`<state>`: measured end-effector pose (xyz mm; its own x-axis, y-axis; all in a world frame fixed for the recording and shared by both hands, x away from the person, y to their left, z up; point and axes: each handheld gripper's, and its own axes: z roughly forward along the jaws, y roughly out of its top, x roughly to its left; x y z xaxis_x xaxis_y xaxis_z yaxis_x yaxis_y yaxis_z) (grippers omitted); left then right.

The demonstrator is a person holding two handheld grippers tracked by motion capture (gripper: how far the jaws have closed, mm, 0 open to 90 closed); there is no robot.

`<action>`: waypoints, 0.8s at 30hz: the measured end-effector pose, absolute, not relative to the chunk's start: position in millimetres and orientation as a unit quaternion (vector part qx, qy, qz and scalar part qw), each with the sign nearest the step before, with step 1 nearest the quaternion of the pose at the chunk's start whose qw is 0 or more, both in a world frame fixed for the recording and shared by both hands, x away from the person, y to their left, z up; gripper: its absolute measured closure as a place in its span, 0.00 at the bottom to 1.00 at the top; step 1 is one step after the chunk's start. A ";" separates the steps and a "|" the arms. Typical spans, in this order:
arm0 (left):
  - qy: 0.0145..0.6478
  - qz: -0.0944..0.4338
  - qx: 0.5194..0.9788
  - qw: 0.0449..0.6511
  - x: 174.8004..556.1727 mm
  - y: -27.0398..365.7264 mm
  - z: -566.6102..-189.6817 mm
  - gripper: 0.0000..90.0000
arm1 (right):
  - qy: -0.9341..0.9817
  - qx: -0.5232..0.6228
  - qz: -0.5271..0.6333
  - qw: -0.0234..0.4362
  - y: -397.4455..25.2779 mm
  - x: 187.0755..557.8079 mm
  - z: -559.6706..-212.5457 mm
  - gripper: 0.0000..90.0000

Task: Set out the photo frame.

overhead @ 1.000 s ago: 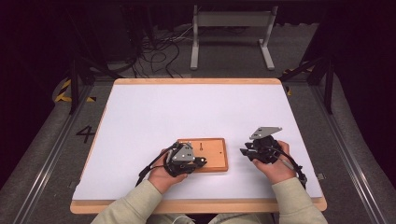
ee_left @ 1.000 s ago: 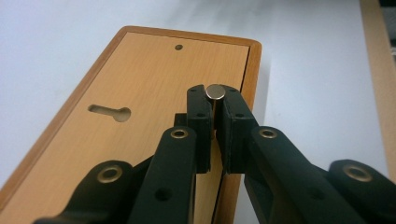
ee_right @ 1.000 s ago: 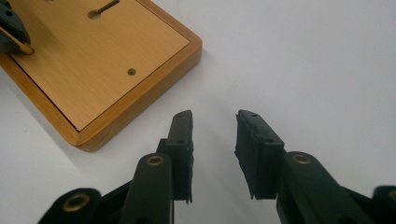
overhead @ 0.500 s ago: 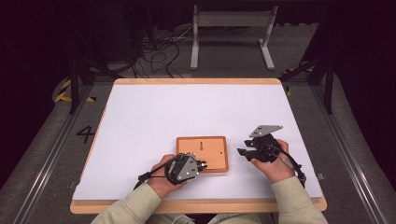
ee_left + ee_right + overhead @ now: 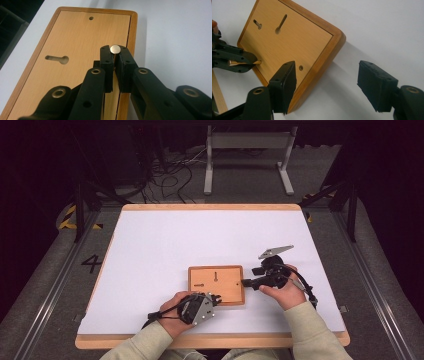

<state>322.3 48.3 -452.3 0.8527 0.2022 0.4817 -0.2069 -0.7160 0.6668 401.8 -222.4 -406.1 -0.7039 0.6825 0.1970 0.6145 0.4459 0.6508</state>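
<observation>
Overhead looks down; gripper views share the wooden board (image 5: 75,55).

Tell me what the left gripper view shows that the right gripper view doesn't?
The left gripper view shows, close up, the round shiny head of a small brass pin clamped between the left gripper jaws.

The right gripper view shows the right gripper with its jaws wide apart, one over the corner of the wooden board and one over the white table. It also shows two keyhole slots in the board, and the left gripper off to the side.

Both show the wooden board lying on the white table, and the pin.
</observation>
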 end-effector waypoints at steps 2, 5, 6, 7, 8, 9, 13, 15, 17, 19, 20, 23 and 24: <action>-0.001 0.270 0.886 0.377 322.3 48.1 -452.5 0.94 | 0.851 0.380 0.361 0.041 -217.0 406.4 -407.8 0.34; 0.002 0.269 0.885 0.379 322.3 48.5 -453.0 0.94 | 0.853 0.380 0.356 0.031 -208.4 411.8 -410.4 0.34; 0.003 0.269 0.885 0.380 322.3 48.6 -453.1 0.94 | 0.854 0.379 0.354 0.028 -205.4 413.1 -411.2 0.34; 0.003 0.269 0.885 0.380 322.3 48.6 -453.2 0.94 | 0.856 0.379 0.351 0.025 -202.7 414.5 -412.2 0.34; 0.003 0.268 0.885 0.381 322.4 48.7 -453.3 0.94 | 0.856 0.379 0.350 0.023 -200.2 416.1 -413.5 0.34; 0.003 0.268 0.885 0.381 322.6 48.7 -453.3 0.94 | 0.856 0.379 0.349 0.020 -198.6 417.3 -414.6 0.34; 0.001 0.269 0.884 0.383 323.4 48.8 -453.5 0.94 | 0.855 0.382 0.351 -0.002 -192.1 424.1 -421.8 0.32; 0.003 0.267 0.883 0.385 323.6 48.9 -453.8 0.94 | 0.851 0.390 0.352 -0.008 -189.2 425.4 -424.3 0.30; 0.004 0.267 0.884 0.383 323.5 49.1 -453.7 0.94 | 0.847 0.396 0.355 -0.017 -188.0 426.9 -426.8 0.29; 0.003 0.268 0.884 0.384 323.8 49.1 -453.7 0.94 | 0.841 0.401 0.360 -0.038 -188.2 429.6 -430.2 0.29; 0.004 0.267 0.884 0.384 323.8 49.2 -453.8 0.94 | 0.839 0.403 0.362 -0.045 -188.6 430.8 -431.4 0.29; 0.001 0.270 0.883 0.383 323.3 49.1 -454.0 0.94 | 0.835 0.406 0.366 -0.064 -188.2 432.3 -434.3 0.30; 0.001 0.269 0.883 0.383 323.3 49.2 -454.1 0.94 | 0.835 0.406 0.364 -0.073 -187.8 432.8 -435.8 0.29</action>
<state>323.3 49.2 -454.1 0.8550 0.2088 0.4747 -0.2041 -0.7060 0.6782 432.8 -187.8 -435.8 -0.6594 0.6245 0.4185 0.7315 0.4045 0.5489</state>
